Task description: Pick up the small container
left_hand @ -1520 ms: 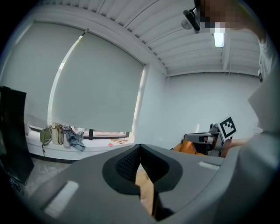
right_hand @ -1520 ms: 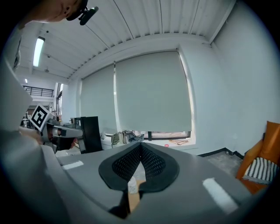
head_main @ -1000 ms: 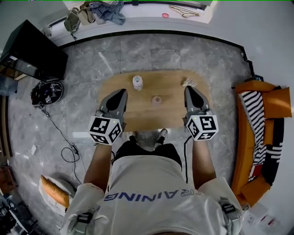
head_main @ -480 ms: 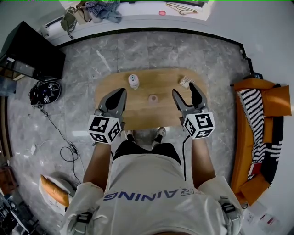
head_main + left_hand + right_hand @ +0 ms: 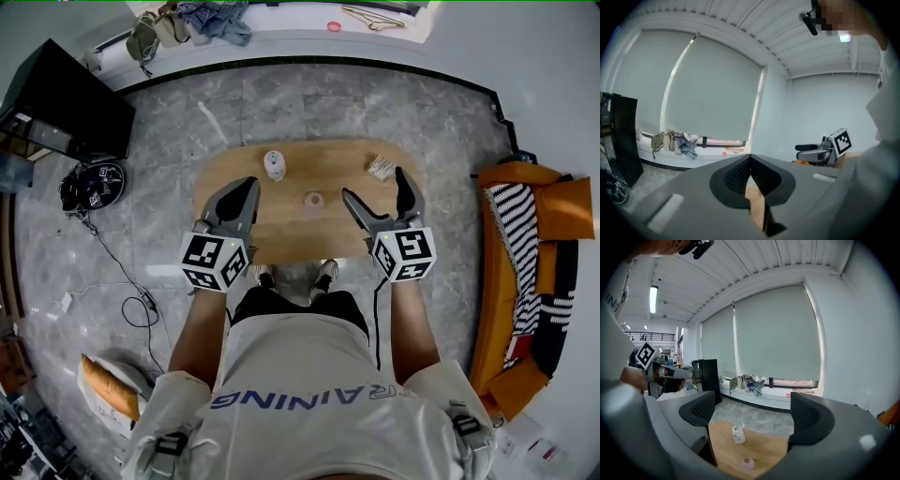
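Our left gripper (image 5: 249, 186) hangs over the near left part of the table (image 5: 281, 246), its jaws pressed together on nothing. Beyond it stands a bottle (image 5: 274, 165). The small container (image 5: 314, 201) sits mid-table, between the two grippers and touched by neither. Our right gripper (image 5: 373, 184) has just been opening, and its jaws now stand wide apart with nothing between them. The container is near their left. A packet (image 5: 382, 168) lies by the far right edge.
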Action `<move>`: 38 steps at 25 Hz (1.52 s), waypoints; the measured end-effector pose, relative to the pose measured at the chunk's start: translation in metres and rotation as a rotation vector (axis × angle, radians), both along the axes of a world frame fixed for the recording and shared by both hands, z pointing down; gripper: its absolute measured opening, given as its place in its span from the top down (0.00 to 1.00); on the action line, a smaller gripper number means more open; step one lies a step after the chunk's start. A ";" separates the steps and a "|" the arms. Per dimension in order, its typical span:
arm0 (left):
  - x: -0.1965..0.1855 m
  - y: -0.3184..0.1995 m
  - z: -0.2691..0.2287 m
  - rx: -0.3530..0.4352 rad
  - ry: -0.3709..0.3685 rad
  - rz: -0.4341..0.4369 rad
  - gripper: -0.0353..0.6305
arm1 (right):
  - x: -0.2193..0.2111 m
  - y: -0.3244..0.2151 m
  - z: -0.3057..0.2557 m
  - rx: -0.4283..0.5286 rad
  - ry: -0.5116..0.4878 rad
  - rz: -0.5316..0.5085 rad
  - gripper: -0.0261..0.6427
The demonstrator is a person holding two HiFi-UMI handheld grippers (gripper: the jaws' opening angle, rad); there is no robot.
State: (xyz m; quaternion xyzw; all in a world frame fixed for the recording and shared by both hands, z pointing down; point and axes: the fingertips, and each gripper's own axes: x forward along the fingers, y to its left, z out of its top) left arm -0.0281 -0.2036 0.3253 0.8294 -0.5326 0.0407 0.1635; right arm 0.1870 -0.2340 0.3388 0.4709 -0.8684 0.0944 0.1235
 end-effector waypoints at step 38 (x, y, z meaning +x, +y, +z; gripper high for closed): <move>-0.021 -0.016 0.174 -0.206 -0.048 -0.081 0.94 | -0.070 -0.016 0.387 -0.516 0.212 -0.220 0.17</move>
